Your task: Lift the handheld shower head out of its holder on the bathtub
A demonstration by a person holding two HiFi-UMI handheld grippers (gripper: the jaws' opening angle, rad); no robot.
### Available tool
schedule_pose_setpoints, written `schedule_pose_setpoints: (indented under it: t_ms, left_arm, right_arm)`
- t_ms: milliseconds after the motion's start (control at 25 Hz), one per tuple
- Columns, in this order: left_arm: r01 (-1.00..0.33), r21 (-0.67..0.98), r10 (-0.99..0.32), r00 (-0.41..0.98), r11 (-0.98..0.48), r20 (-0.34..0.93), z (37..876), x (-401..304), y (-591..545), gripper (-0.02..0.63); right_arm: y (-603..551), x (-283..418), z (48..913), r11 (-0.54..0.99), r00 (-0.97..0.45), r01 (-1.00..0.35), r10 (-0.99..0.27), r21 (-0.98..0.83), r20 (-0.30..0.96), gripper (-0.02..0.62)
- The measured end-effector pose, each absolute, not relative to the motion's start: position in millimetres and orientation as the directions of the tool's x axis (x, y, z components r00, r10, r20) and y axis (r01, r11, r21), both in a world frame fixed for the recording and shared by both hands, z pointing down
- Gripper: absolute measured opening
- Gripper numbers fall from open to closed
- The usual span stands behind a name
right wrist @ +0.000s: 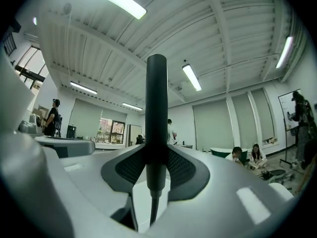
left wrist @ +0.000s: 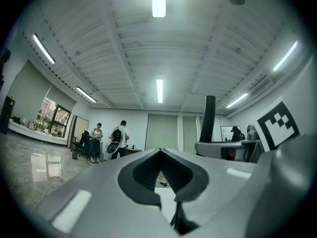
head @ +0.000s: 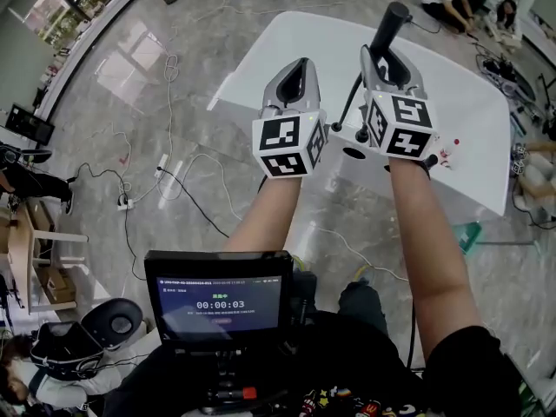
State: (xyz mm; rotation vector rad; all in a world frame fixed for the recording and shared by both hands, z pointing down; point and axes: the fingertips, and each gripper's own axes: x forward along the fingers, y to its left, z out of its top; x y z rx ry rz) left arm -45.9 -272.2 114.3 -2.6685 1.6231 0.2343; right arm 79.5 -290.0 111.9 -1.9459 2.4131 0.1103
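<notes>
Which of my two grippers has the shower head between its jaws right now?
The right gripper: its jaws are clamped on the dark shower head, whose handle stands upright between them. The left gripper beside it is shut with nothing between its jaws.

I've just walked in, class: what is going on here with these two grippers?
A person holds a gripper in each hand over a white bathtub. The right gripper is clamped on the black shower head, with its hose hanging below. The left gripper is shut on nothing, beside it.
</notes>
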Motion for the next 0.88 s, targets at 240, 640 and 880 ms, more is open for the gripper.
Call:
schedule_pose_setpoints:
  t_ms: [240,640,880]
  left_arm:
    - [-0.862,0.047,-0.856,0.494,-0.505,-0.151,80,-20,-227,0.000]
    - [-0.832,0.061,-0.827,0.536,-0.552,-0.173,54,36,-203,0.002]
    - [-0.824,0.054,-0.818,0.547,-0.563,-0.179,44,78,-194,0.002]
  right_arm:
    - [-224,109,45,0.215,-0.215,-0.976,-0.958,0.020,-0.192,0.152]
    - [-177,188,-14,0.178,-0.170,-0.984,-0.946,-0.006,-0.276,0.152]
    - [-171,222,-13,0.195,-0.184,-0.981,-0.946,-0.015,-0.268,0.153]
